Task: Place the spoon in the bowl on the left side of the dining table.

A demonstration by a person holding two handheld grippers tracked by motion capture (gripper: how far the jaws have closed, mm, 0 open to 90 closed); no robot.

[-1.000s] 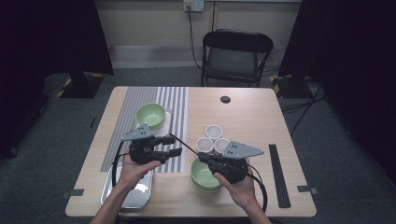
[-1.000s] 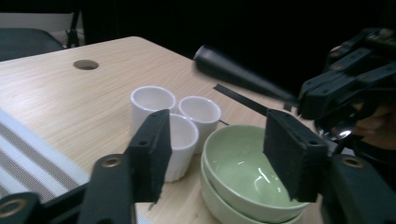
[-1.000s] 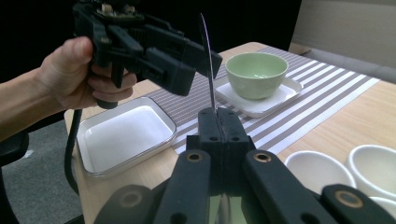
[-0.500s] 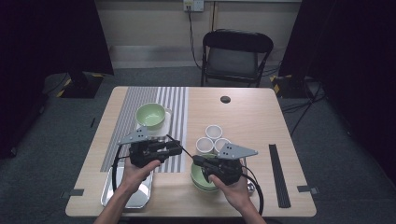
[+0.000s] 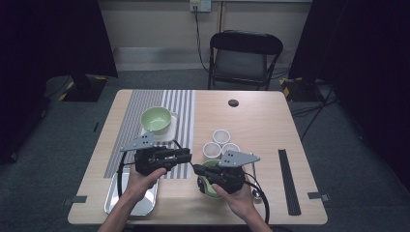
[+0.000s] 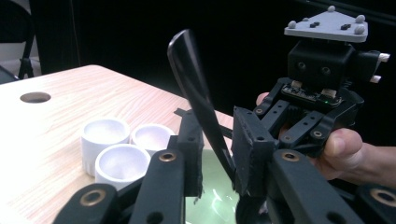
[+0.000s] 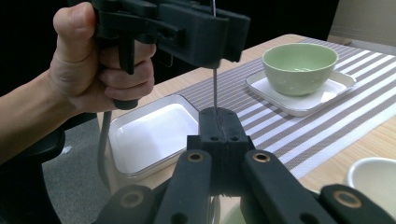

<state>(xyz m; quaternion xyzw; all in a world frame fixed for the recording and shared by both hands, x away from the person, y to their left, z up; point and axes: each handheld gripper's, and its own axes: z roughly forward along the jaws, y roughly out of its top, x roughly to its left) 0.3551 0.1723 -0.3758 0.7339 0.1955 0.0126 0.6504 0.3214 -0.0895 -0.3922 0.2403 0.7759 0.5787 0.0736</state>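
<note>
Two-handed, passing the spoon [image 6: 194, 79] just above the green bowl [image 5: 205, 187]: keeping the right hand-held gripper [image 7: 218, 116] pressed together on the thin handle end, right at its fingertips, and holding that hand quiet. Squeezing the left hand-held gripper [image 6: 215, 140] further, its jaws having just been closing yet standing spread around the broad end, one pad touching and a gap at the other. Waiting for both pads to bite squarely before loosening the right.

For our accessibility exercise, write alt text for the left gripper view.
A black spoon stands tilted between the left tongs, whose jaws have just been closing. Beyond are three white cups and a hand holding the right tongs.
</note>
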